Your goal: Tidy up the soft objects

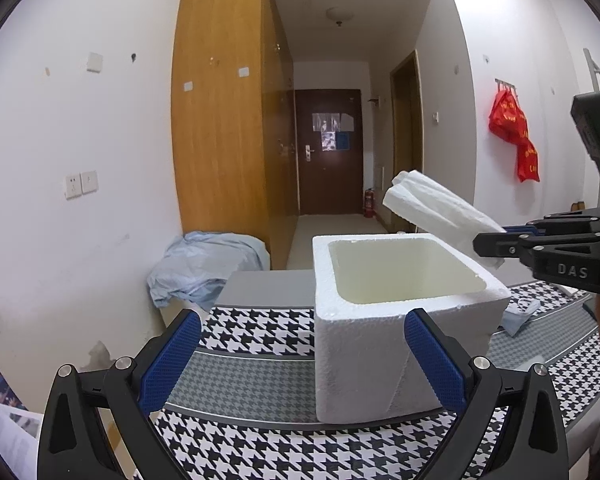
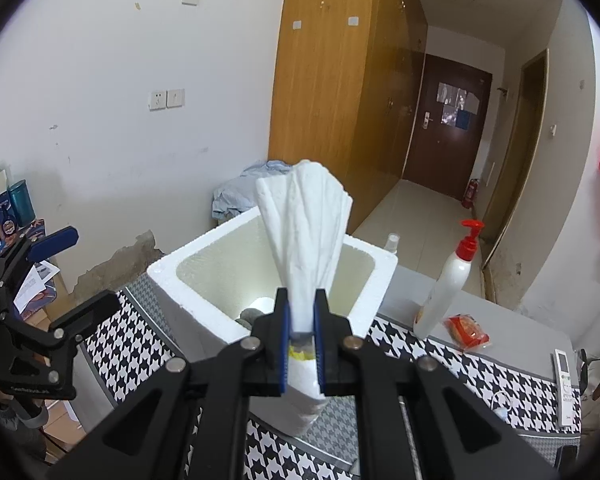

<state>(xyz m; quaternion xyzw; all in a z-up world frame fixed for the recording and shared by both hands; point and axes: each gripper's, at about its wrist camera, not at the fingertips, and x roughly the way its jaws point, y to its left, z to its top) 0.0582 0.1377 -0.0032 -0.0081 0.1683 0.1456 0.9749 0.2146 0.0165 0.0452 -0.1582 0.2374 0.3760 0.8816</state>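
A white foam box (image 1: 400, 320) stands open on the houndstooth table cover (image 1: 252, 452). My right gripper (image 2: 301, 312) is shut on a white tissue pack (image 2: 306, 224) and holds it over the box (image 2: 172, 280), fanned out above the pads. In the left wrist view the pack (image 1: 432, 208) hangs above the box's far right corner, held by the right gripper (image 1: 488, 244). My left gripper (image 1: 304, 344) is open and empty in front of the box. A white roll and a grey item (image 2: 256, 308) lie inside the box.
A white pump bottle with a red top (image 2: 448, 284), a red packet (image 2: 466, 330) and a white remote (image 2: 565, 384) lie right of the box. Light blue cloth (image 1: 204, 268) is heaped behind the table by the wardrobe. A blue mask (image 1: 520, 314) lies behind the box.
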